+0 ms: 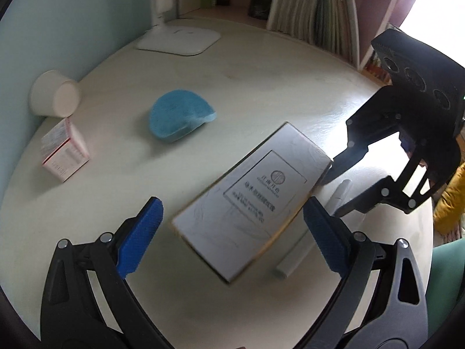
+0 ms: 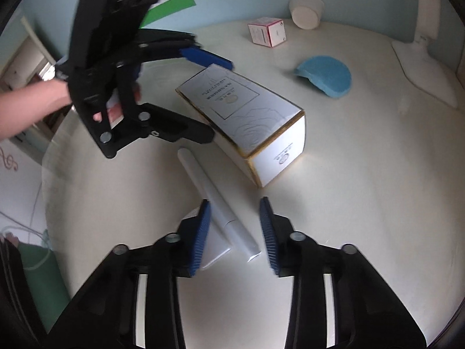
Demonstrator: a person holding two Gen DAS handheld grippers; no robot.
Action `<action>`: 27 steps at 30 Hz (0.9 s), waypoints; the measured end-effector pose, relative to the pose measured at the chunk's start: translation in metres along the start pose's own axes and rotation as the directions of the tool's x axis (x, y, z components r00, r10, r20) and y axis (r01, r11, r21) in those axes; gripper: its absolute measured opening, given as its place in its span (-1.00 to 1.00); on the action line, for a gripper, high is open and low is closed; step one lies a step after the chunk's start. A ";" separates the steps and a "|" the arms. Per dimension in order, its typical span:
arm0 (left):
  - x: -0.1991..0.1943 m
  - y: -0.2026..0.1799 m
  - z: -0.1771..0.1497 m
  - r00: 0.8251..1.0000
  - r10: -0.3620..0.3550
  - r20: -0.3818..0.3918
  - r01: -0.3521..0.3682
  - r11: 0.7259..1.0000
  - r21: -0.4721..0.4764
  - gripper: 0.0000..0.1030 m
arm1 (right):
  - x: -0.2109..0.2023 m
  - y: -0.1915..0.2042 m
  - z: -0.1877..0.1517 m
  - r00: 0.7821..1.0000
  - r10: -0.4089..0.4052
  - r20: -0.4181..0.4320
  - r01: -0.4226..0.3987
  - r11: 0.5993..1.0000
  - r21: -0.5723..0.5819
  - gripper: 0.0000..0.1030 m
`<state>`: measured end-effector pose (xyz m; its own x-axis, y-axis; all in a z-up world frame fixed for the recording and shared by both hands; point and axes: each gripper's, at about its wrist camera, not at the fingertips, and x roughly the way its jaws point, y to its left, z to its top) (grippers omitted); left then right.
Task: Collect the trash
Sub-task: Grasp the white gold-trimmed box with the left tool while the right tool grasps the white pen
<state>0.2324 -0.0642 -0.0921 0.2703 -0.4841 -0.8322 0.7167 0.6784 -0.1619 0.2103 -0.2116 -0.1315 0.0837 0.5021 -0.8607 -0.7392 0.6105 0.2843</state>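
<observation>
A long white box with gold edges lies flat on the pale desk. My left gripper stands open astride the box's near end; its blue pads do not press on it. Beside the box lies a thin white tube. My right gripper is lowered over the tube, which lies slantwise between the blue pads, with a gap still showing on the right side. A flat white piece sits under the tube.
A blue half-round sponge, a pink-and-white carton and a tipped white cup lie farther back. A white lamp base and shelved books line the far edge. Something green stands below the desk.
</observation>
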 end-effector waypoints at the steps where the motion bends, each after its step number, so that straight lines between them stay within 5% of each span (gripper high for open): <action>1: 0.004 0.000 0.001 1.000 -0.011 -0.004 0.011 1.000 0.008 0.77 | 0.000 -0.001 0.000 1.000 0.003 0.003 -0.003 1.000 0.002 -0.56; 3: 0.012 -0.001 0.003 0.999 -0.038 -0.030 0.038 0.999 0.017 0.27 | -0.001 -0.003 -0.001 1.000 0.009 0.006 -0.009 1.000 0.000 -0.63; 5: 0.018 -0.004 0.003 0.998 -0.039 -0.047 0.040 0.999 0.035 0.04 | 0.000 -0.003 -0.002 1.000 0.011 0.011 -0.011 1.000 -0.010 -0.65; 11: 0.013 -0.004 -0.001 0.999 -0.029 -0.019 0.029 0.999 0.021 -0.04 | -0.003 -0.005 -0.003 1.000 0.020 0.012 -0.020 1.000 -0.004 -0.70; 14: 0.001 -0.004 0.002 1.000 -0.009 0.002 0.009 1.000 0.007 -0.08 | -0.008 -0.006 -0.001 0.999 0.026 0.021 -0.026 1.000 0.005 -0.98; 21: -0.021 -0.011 0.004 0.999 0.035 0.025 -0.036 0.999 0.009 -0.09 | -0.021 -0.004 -0.004 1.000 -0.007 0.018 0.006 1.000 0.016 -0.98; 23: -0.024 -0.013 0.001 0.999 0.043 0.029 -0.042 0.999 -0.007 -0.09 | -0.022 -0.004 -0.005 0.999 -0.019 0.026 0.018 0.999 0.035 -0.87; 25: -0.028 -0.014 -0.004 0.998 0.054 0.028 -0.054 0.998 -0.012 -0.09 | -0.021 -0.003 -0.005 0.999 -0.012 0.038 0.009 0.998 0.057 -0.31; 27: -0.030 -0.015 -0.009 0.998 0.063 0.025 -0.062 0.998 -0.019 -0.09 | -0.013 0.000 0.000 0.999 -0.015 0.041 0.014 0.999 0.038 -0.25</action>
<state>0.2078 -0.0555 -0.0694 0.3309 -0.4545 -0.8270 0.6859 0.7177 -0.1200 0.2091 -0.2181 -0.1198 0.1221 0.5174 -0.8470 -0.7118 0.6403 0.2886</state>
